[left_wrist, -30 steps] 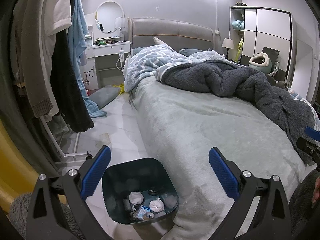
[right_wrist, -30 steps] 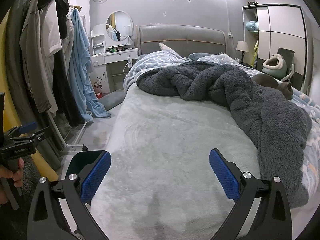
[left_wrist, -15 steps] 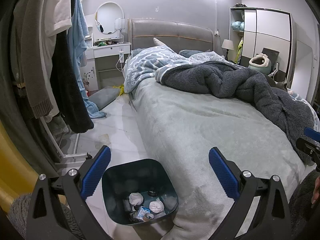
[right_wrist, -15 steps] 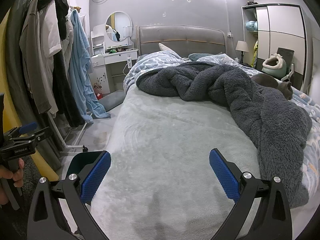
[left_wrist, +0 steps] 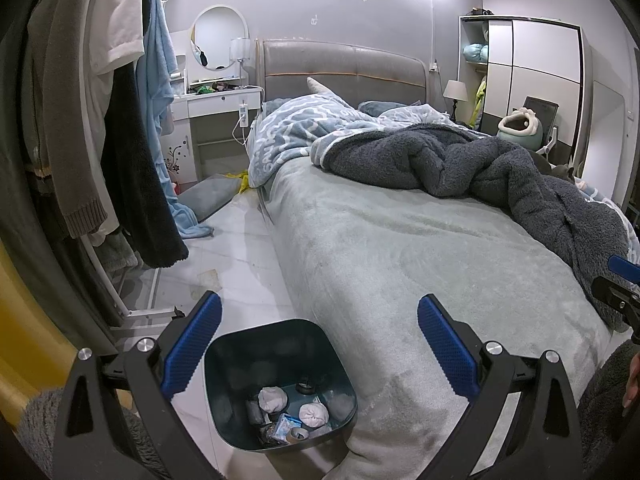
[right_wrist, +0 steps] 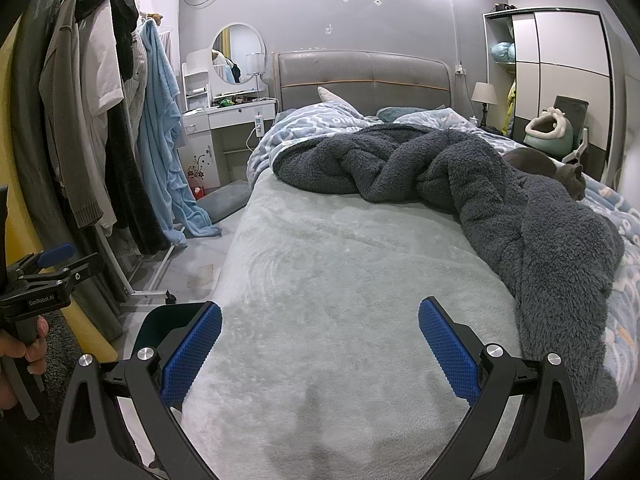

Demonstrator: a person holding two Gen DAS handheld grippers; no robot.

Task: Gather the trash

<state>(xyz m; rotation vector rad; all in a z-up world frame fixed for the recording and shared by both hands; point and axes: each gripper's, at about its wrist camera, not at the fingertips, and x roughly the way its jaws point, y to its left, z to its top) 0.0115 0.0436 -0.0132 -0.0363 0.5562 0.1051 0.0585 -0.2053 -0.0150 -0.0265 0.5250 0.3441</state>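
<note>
A dark teal trash bin point(left_wrist: 224, 404) stands on the floor at the bed's foot corner; its rim also shows in the right wrist view point(right_wrist: 160, 320). Inside lie crumpled white tissue balls point(left_wrist: 273, 398), a blue wrapper point(left_wrist: 289, 424) and a tape roll point(left_wrist: 298, 435). My left gripper point(left_wrist: 319, 346) is open and empty, held above the bin. My right gripper point(right_wrist: 320, 346) is open and empty over the grey-green bed sheet point(right_wrist: 340, 280).
A dark grey fleece blanket point(right_wrist: 500, 208) and a blue patterned duvet point(left_wrist: 304, 128) lie on the bed, with a grey cat point(right_wrist: 560, 172) at the right. A clothes rack point(left_wrist: 120, 120) with hanging garments stands left. A white vanity point(left_wrist: 216, 108) is at the back.
Both views have shifted only slightly. Both grippers stay open and empty.
</note>
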